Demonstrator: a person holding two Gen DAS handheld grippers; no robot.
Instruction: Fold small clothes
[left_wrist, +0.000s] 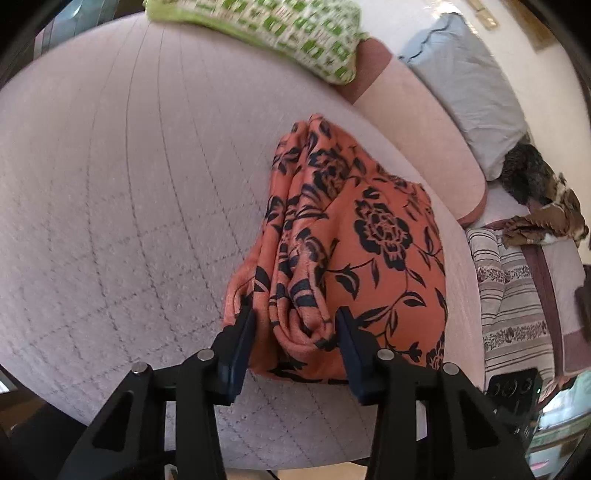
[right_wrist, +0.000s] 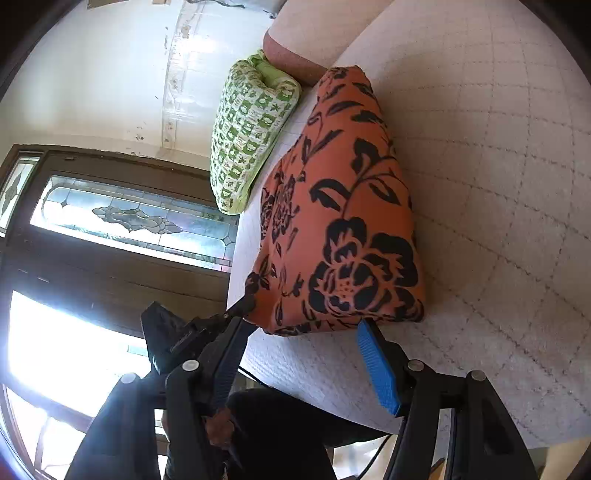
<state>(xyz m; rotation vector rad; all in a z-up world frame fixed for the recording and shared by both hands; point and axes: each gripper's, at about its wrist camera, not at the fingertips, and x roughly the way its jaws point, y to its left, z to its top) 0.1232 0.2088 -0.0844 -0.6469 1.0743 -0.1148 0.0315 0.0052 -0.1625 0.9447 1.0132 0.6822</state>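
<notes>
An orange garment with black flowers lies folded in a thick bundle on the pale quilted bed cover. My left gripper is open, its fingers straddling the near end of the bundle's folds. In the right wrist view the same garment lies near the bed's edge. My right gripper is open at its near edge, with the blue pad on the right, just short of the cloth. The left gripper's body shows at the left of that view.
A green-patterned folded cloth lies at the far side of the bed, also in the right wrist view. A pink bolster, a blue pillow and striped bedding are to the right. A glazed wooden door stands beyond the bed edge.
</notes>
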